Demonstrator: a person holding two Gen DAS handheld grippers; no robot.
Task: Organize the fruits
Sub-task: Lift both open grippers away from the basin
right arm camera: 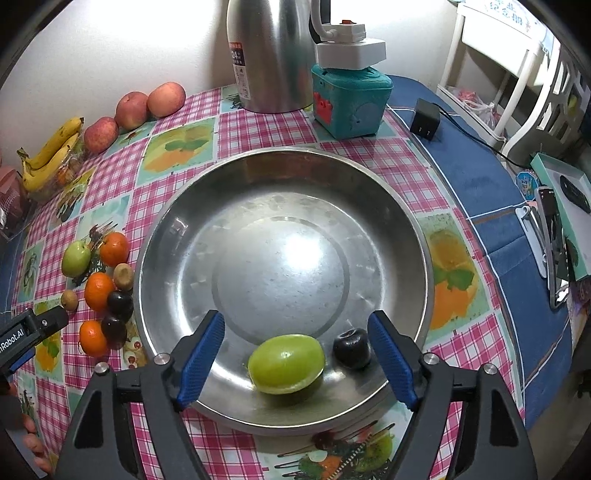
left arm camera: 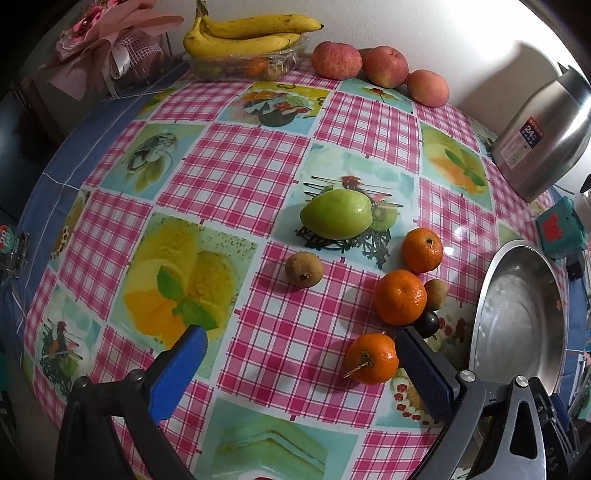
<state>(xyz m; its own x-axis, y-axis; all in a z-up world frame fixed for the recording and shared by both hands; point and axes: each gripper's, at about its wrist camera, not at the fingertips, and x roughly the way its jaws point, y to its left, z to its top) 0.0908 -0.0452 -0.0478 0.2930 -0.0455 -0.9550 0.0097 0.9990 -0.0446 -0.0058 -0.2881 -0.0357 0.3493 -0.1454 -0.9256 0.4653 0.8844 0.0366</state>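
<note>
My left gripper (left arm camera: 303,350) hangs open over the checked tablecloth. A stemmed orange (left arm camera: 371,358) lies between its blue fingers, close to the right one and not pressed. Beyond it lie two more oranges (left arm camera: 399,297), a green fruit (left arm camera: 336,213), two small brown fruits (left arm camera: 303,269) and a dark plum (left arm camera: 428,323). My right gripper (right arm camera: 297,347) stands open above the near side of the steel bowl (right arm camera: 332,155). A green fruit (right arm camera: 286,363) and a dark plum (right arm camera: 351,348) rest in the bowl between its pads, untouched.
A steel flask (right arm camera: 273,55) and a teal box (right arm camera: 351,99) stand behind the bowl. Bananas (left arm camera: 243,33) on a clear tray and three apples (left arm camera: 336,60) line the wall. A pink bouquet (left arm camera: 103,37) sits at the far left. A charger (right arm camera: 424,118) and small items lie to the right.
</note>
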